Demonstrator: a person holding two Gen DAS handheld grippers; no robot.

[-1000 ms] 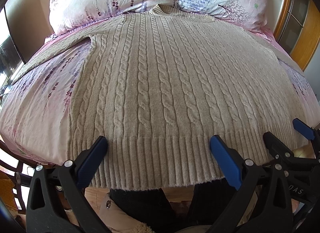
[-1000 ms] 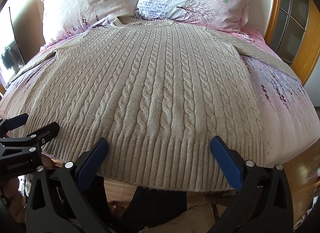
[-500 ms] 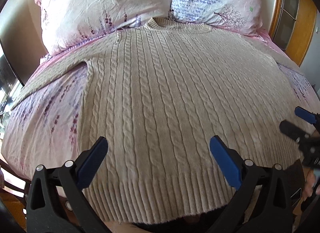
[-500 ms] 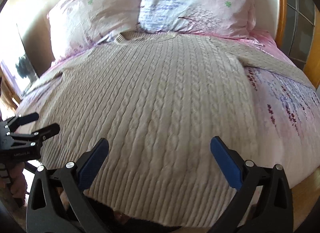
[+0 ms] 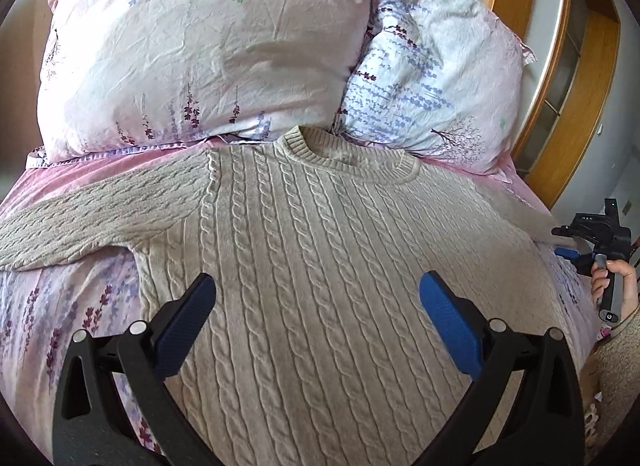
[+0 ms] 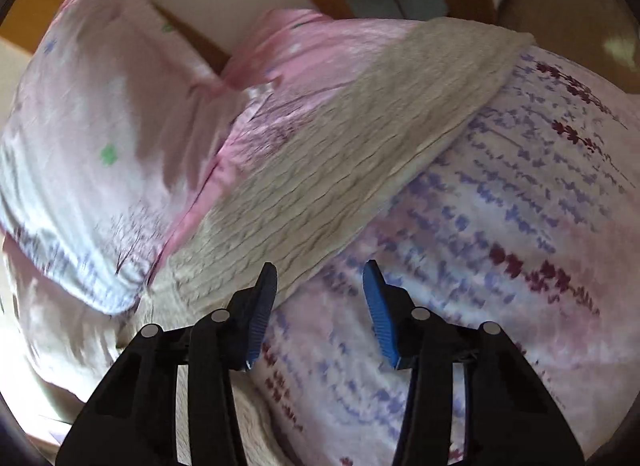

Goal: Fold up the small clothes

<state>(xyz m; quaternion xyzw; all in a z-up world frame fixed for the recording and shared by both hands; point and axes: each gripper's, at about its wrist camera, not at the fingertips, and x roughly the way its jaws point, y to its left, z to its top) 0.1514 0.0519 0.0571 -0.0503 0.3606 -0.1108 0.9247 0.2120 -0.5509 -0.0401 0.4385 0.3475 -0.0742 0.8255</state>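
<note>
Surroundings: two floral pillows (image 5: 200, 53) behind a beige cable-knit sweater (image 5: 320, 266), flat on the floral bedsheet (image 6: 500, 225).
Left gripper (image 5: 316, 306): jaws wide, empty, above the sweater.
Right gripper (image 6: 320, 298): closing, nothing between, near the sleeve (image 6: 360, 137).

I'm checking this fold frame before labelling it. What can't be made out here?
- Hem of the beige cable-knit sweater: left wrist view, hidden behind the left gripper.
- Its right sleeve: right wrist view, motion-blurred; cuff unclear.
- Right gripper, jaws closing on nothing: fingertips cut off at the left view's edge.
</note>
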